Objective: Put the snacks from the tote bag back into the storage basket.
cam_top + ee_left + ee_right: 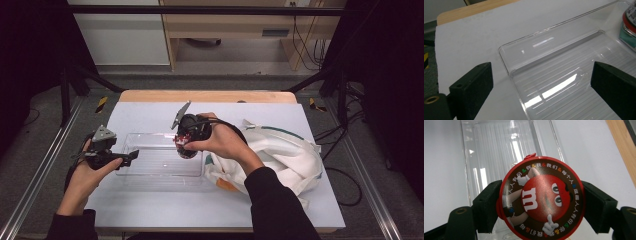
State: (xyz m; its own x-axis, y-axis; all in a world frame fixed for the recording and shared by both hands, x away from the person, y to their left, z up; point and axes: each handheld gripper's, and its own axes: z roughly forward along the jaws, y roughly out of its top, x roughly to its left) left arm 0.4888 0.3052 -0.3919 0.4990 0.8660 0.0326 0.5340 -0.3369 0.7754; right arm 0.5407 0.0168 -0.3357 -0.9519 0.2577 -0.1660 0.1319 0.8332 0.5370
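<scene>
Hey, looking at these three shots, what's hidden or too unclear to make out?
- M&M's container body: right gripper view, hidden behind its own round lid; in the high view the hand covers most of it.
- Clear tray: left gripper view, near end cut off by the bottom edge.
- White bag contents: high view, hidden by its cloth.
- Lid's ring text: too small to read surely.

Sleeves: dark, long, reaching to both wrists.
Left gripper (131, 158): black body, grey three-cornered plate on top.
Right gripper (185, 145): black, grey plate too, black cable looping off it.
Jaws: matte black blocks (a small hole in each); brass-ringed screw holes behind them.
</scene>
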